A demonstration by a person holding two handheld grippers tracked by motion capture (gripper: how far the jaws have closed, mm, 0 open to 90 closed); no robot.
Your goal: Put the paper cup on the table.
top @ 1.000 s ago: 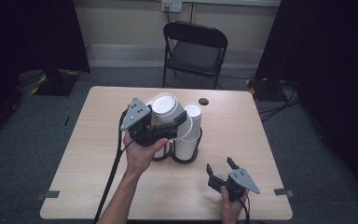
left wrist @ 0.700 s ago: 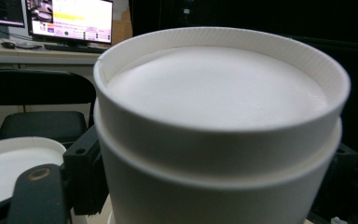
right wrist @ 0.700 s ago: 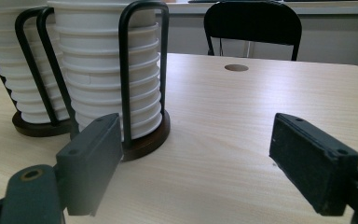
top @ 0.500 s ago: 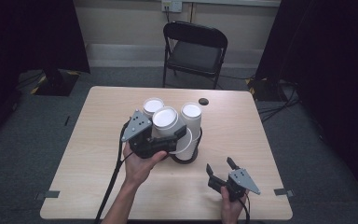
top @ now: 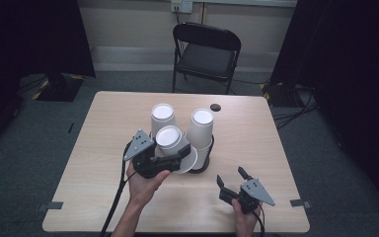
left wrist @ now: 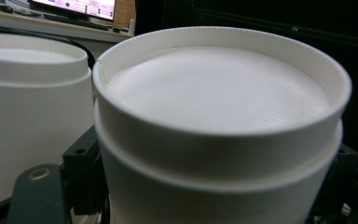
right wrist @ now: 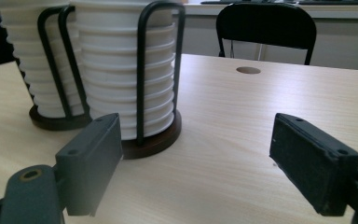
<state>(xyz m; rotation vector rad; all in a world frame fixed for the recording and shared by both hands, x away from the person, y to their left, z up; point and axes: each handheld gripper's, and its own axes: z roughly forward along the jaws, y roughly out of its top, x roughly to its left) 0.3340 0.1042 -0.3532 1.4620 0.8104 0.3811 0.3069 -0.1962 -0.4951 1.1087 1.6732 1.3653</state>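
My left gripper [top: 176, 157] is shut on upturned white cups [top: 170, 138], tilted, just in front of the two cup stacks. In the left gripper view the held cups [left wrist: 219, 98] loom between the jaws, flat bottom up, with a second rim nested beneath. The rear stack [top: 162, 116] and the right stack [top: 201, 126] stand bottom up in black wire holders [right wrist: 142, 70] on dark round bases [right wrist: 151, 142]. My right gripper [top: 231, 176] rests open near the table's front right, jaws wide apart [right wrist: 200, 158], pointing at the stacks with nothing between them.
The wooden table [top: 103, 123] has a small dark round hole [top: 215, 106] near its far edge. A black folding chair [top: 206, 52] stands behind the table. Cables trail from both grippers toward the front edge.
My left gripper has come down and toward the front with the cups, from above the stacks to just in front of them. The right gripper has stayed put.
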